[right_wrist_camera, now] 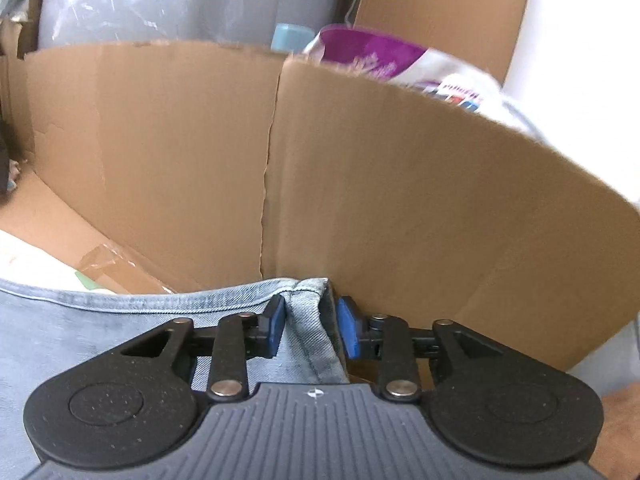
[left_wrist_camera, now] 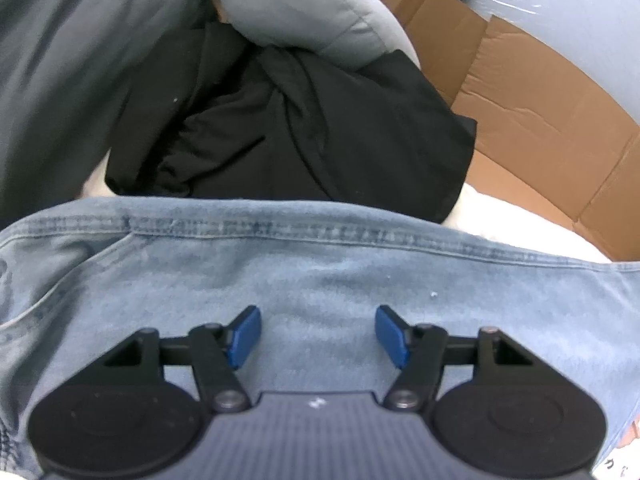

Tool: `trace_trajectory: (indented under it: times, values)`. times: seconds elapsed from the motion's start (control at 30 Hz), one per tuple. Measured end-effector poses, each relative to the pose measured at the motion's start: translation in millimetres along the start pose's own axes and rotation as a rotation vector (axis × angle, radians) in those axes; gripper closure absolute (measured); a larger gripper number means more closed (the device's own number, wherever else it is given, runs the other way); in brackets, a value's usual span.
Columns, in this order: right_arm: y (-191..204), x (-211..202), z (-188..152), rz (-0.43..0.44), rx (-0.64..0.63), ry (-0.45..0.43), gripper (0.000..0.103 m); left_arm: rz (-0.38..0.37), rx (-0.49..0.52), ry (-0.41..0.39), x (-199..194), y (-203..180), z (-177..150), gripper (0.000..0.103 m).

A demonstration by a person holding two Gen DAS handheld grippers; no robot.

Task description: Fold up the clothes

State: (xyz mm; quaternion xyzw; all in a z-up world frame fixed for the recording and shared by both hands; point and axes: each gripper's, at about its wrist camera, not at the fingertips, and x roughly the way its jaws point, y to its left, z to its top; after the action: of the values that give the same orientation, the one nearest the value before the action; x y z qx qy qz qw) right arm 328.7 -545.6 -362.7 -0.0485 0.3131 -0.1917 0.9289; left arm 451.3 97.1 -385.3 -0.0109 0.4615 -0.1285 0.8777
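Note:
Light blue jeans (left_wrist_camera: 320,280) lie spread under my left gripper (left_wrist_camera: 318,334). It hovers just above the denim, open, with nothing between its blue pads (left_wrist_camera: 244,336). A stitched seam (left_wrist_camera: 280,228) runs across the cloth beyond the fingertips. In the right wrist view a hemmed corner of the same jeans (right_wrist_camera: 308,320) stands up between the jaws of my right gripper (right_wrist_camera: 310,328). Both blue pads (right_wrist_camera: 348,332) lie against the folded denim, so the gripper is shut on it. The corner sits right against a cardboard wall (right_wrist_camera: 360,180).
A crumpled black garment (left_wrist_camera: 288,128) and a grey garment (left_wrist_camera: 304,8) lie beyond the jeans, with dark grey cloth (left_wrist_camera: 60,80) on the left. Flattened cardboard (left_wrist_camera: 540,112) lines the right side. A purple-and-white packet (right_wrist_camera: 368,52) shows behind the cardboard wall. A hand (right_wrist_camera: 616,432) is at the lower right.

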Motion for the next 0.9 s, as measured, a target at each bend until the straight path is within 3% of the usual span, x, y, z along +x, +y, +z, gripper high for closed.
trace_trajectory:
  times: [0.17, 0.37, 0.57, 0.73, 0.9]
  values:
    - [-2, -20, -9, 0.021, 0.058, -0.006, 0.063, -0.002, 0.012, 0.004, -2, -3, -4, 0.037]
    - [14, -17, -36, 0.134, 0.039, 0.124, 0.065, -0.007, 0.012, 0.003, -8, 3, -9, 0.037]
    - [8, 14, -30, 0.096, 0.099, 0.166, 0.066, 0.006, -0.032, -0.007, -5, 16, 0, 0.037]
    - [2, 27, -15, 0.005, 0.134, 0.13, 0.074, 0.019, -0.036, -0.034, -7, 19, 7, 0.039]
    - [-11, 44, -11, 0.003, 0.176, 0.154, 0.08, 0.035, -0.055, -0.06, -1, 21, 17, 0.041]
